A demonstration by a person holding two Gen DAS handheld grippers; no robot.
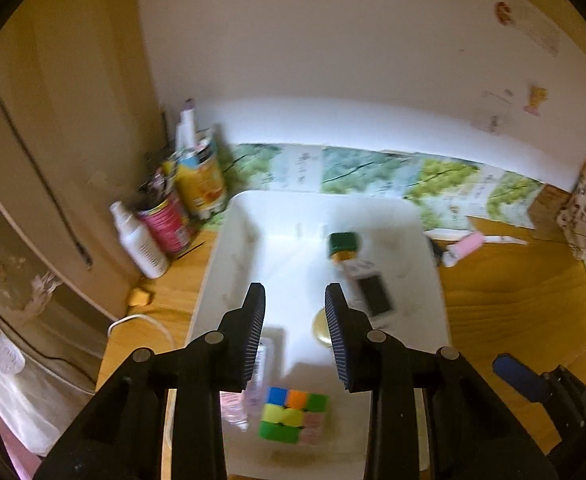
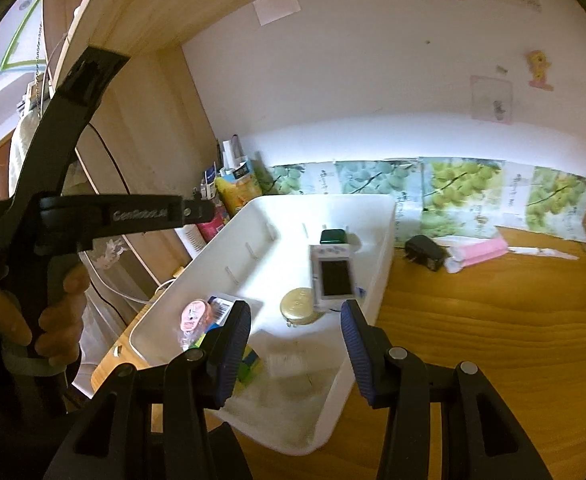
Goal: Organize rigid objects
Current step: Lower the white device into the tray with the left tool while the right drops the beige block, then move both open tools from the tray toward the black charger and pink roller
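**A:** Where are my tools right now?

**B:** I've got both over the white bin point(image 1: 229, 264) on the wooden counter point(image 1: 513, 304). The left gripper point(image 1: 295, 336) points down into it, jaws apart with nothing between them, only the bin floor showing in the gap. That view is blurred.

**A:** And the right one?

**B:** The right gripper point(image 2: 296, 350) hangs over the bin's near corner, jaws also part open and empty. In its view I see the hand point(image 2: 33, 312) on the left tool's black grip.

**A:** What's in the bin?

**B:** A cube point(image 1: 293, 416) with coloured squares lies at the near end, just below my left jaws. Beside it is a clear packet point(image 2: 203, 314) with a pink round thing inside. Mid-bin there's a gold tin point(image 2: 299, 306), and touching it a white device point(image 2: 332, 276) with a dark screen. Behind that, toward the far wall, sits a green-capped bottle point(image 1: 344, 245).

**A:** Anything outside it?

**B:** A black plug point(image 2: 423, 251) and a pink-and-white packet point(image 2: 479, 251) lie on the counter just right of the bin. Cans point(image 1: 181, 204) and a white bottle point(image 1: 141, 242) stand at the far left corner.
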